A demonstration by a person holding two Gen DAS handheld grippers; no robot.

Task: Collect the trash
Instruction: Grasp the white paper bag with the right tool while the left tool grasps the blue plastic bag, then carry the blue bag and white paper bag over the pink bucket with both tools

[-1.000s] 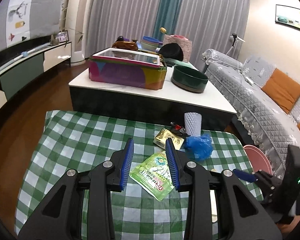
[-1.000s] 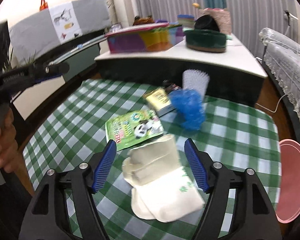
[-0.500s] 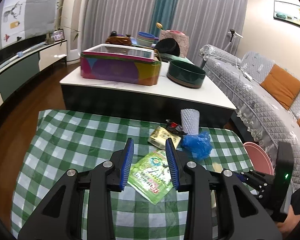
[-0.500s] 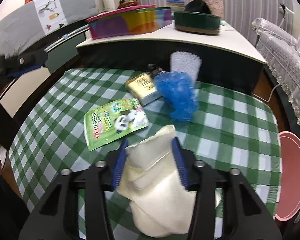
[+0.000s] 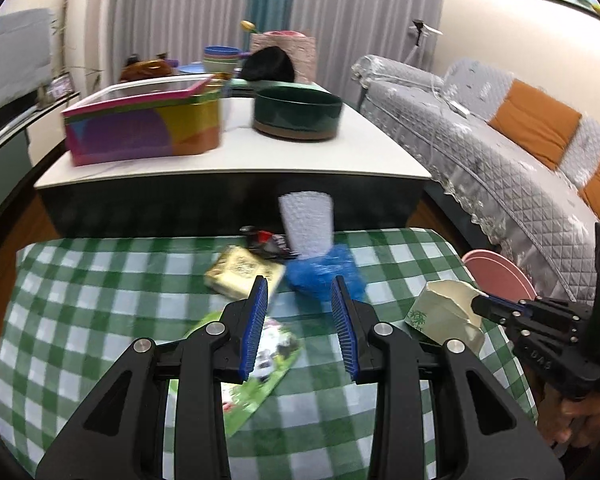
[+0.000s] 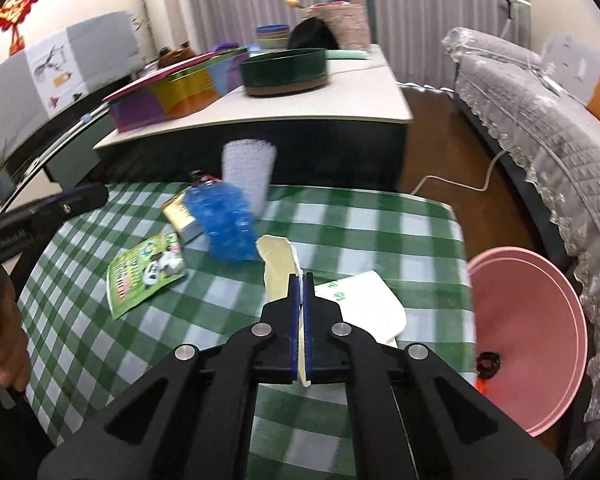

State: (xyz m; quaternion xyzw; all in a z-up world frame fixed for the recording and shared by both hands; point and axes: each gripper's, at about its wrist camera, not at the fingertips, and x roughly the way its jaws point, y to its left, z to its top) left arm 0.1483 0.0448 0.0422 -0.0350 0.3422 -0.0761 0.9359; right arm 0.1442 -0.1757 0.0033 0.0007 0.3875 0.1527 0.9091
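**Two wrist cameras, one checked table**

Each fisheye camera looks forward and down along its own gripper, close above the green-checked table (image 5: 80,320). Both face the white coffee table (image 6: 340,96) at 12 o'clock. Both views share the blue bag (image 5: 320,276), with the pink bin (image 6: 532,328) at 3 o'clock.

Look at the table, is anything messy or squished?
Yes. Trash is scattered on the checked tablecloth: a green wrapper, a crumpled blue bag, a gold packet. The right gripper squeezes a cream paper carton flat.
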